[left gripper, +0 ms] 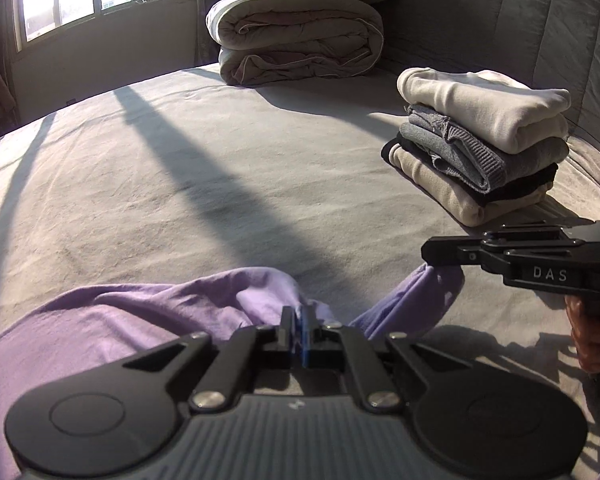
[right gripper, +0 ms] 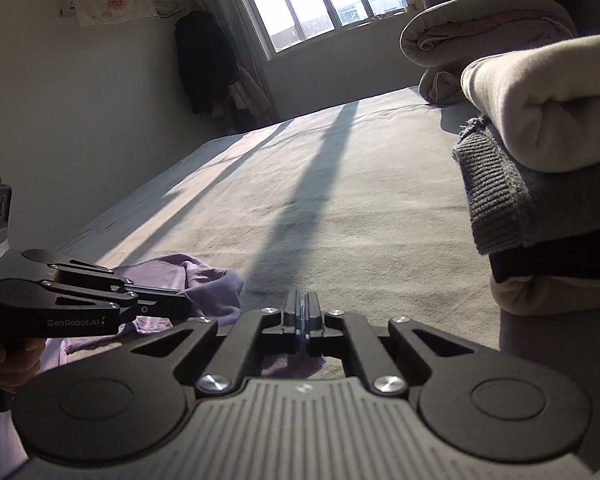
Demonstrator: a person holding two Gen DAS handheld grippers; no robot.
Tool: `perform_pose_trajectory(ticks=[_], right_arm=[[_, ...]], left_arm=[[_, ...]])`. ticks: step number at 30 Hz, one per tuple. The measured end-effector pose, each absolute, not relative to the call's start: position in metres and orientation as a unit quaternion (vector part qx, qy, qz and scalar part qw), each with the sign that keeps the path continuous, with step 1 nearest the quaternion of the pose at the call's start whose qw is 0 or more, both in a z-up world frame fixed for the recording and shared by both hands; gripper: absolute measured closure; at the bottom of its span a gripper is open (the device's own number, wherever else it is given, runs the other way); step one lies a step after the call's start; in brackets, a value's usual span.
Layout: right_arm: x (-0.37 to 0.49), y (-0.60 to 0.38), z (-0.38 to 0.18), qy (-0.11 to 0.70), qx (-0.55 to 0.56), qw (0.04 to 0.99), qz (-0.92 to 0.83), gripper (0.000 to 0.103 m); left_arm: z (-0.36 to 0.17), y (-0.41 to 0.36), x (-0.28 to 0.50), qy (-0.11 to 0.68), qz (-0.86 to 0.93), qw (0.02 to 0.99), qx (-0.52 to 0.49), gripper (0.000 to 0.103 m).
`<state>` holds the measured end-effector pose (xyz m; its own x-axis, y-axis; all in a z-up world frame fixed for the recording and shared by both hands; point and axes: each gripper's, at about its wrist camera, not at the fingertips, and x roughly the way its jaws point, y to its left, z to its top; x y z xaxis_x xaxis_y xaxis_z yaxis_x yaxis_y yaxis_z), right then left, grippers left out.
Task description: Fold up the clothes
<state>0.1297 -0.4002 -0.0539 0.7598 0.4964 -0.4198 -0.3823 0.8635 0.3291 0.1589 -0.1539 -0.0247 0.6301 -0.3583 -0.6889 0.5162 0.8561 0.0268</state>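
Note:
A lilac garment (left gripper: pixel 120 320) lies crumpled on the near part of the bed. My left gripper (left gripper: pixel 298 316) is shut on a raised fold of it, with cloth pinched between the blue pads. To its right, my right gripper (left gripper: pixel 430 255) is shut on another edge of the same garment, which hangs from its tip just above the sheet. In the right wrist view the right gripper (right gripper: pixel 302 308) shows closed fingers with lilac cloth under them. The left gripper (right gripper: pixel 186 304) comes in from the left, holding the lilac garment (right gripper: pixel 204 280).
A stack of folded clothes (left gripper: pixel 480 140), cream on top of grey, black and beige, sits at the right, close beside the right gripper (right gripper: pixel 540 120). A rolled duvet (left gripper: pixel 296 36) and pillows lie at the head of the bed. The grey sheet (left gripper: pixel 180 160) stretches ahead under window light.

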Motion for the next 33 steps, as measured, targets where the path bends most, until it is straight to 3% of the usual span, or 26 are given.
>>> perform_pose_trajectory(ticks=[11, 12, 15, 18, 19, 26, 27, 30, 33], right_arm=[[0.108, -0.383, -0.054, 0.315, -0.035, 0.884, 0.343, 0.099], [0.108, -0.384, -0.053, 0.311, -0.029, 0.885, 0.345, 0.091], [0.110, -0.388, -0.046, 0.293, 0.011, 0.890, 0.348, 0.086], [0.115, -0.381, -0.047, 0.294, 0.014, 0.892, 0.342, 0.063], [0.116, -0.378, -0.050, 0.299, 0.006, 0.892, 0.340, 0.062], [0.128, -0.370, -0.068, 0.323, 0.000, 0.893, 0.314, 0.062], [0.130, -0.371, -0.070, 0.325, 0.004, 0.895, 0.307, 0.065], [0.135, -0.371, -0.078, 0.332, 0.005, 0.897, 0.291, 0.088], [0.136, -0.375, -0.075, 0.321, 0.008, 0.906, 0.274, 0.097]], left_arm=[[-0.039, -0.130, 0.125, 0.406, -0.221, 0.879, 0.122, 0.100], [-0.036, -0.130, 0.127, 0.403, -0.221, 0.880, 0.115, 0.100], [-0.028, -0.130, 0.134, 0.396, -0.223, 0.886, 0.095, 0.100], [-0.021, -0.130, 0.142, 0.389, -0.224, 0.890, 0.075, 0.100], [-0.018, -0.130, 0.144, 0.386, -0.224, 0.892, 0.069, 0.100], [0.000, -0.131, 0.161, 0.368, -0.226, 0.901, 0.023, 0.100], [0.001, -0.135, 0.166, 0.366, -0.226, 0.903, 0.018, 0.100], [0.006, -0.144, 0.180, 0.356, -0.223, 0.907, 0.005, 0.100], [0.011, -0.154, 0.194, 0.348, -0.220, 0.911, -0.007, 0.100]])
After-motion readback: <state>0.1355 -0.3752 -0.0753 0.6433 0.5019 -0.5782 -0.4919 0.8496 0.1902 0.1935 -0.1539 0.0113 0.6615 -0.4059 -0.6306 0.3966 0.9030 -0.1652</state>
